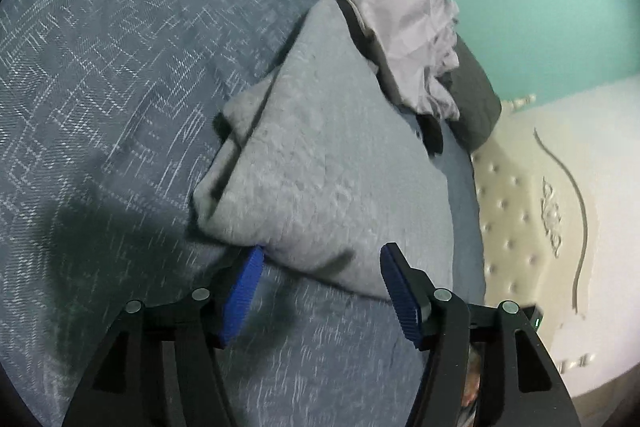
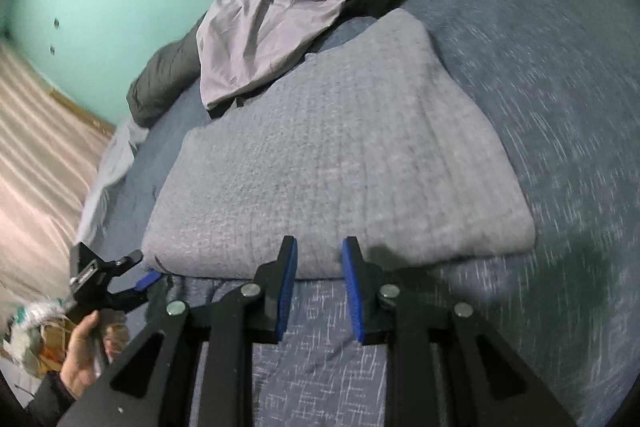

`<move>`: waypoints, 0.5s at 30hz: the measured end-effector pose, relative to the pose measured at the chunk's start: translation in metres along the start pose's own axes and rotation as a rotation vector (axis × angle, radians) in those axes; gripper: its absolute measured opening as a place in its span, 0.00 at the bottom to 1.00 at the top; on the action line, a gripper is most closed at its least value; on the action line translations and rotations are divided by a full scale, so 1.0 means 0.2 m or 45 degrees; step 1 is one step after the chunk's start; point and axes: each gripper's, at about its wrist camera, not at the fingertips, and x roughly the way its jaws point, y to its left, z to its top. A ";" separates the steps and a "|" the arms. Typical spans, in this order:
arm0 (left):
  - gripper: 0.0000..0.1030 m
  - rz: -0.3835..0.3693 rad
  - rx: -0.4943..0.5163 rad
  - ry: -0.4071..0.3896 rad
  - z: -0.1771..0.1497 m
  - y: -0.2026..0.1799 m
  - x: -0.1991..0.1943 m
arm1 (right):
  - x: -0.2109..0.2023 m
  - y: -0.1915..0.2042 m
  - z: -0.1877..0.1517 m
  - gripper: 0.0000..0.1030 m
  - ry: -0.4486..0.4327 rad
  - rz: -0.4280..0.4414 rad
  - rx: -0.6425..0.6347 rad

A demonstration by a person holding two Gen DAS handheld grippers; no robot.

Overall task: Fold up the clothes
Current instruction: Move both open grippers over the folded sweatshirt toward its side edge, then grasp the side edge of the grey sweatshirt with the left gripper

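Blue bedspread (image 2: 560,107): folded grey garment (image 2: 340,155); left hand-held gripper (image 1: 322,255) wide at corner; right hand-held gripper (image 2: 319,247) narrow, empty.

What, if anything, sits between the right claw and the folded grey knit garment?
Nothing visible. The right claw is right at the near edge of the folded grey knit garment, with only bare blue bedspread below. The crumpled lilac garment lies beyond.

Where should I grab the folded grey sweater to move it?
Take the folded grey sweater by its thick near edge, coming in low from the front over the blue bedspread. That edge is a rounded stack of layers facing both grippers; one jaw can slide under it.
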 end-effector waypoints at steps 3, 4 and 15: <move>0.64 0.000 -0.033 -0.034 0.01 0.01 0.04 | -0.03 -0.02 -0.04 0.22 -0.048 0.027 0.046; 0.64 0.002 -0.048 -0.041 0.01 0.02 0.04 | -0.04 -0.03 -0.05 0.22 -0.065 0.041 0.058; 0.65 0.019 -0.106 -0.105 -0.02 0.08 0.07 | -0.04 -0.01 -0.14 0.22 -0.110 0.090 0.022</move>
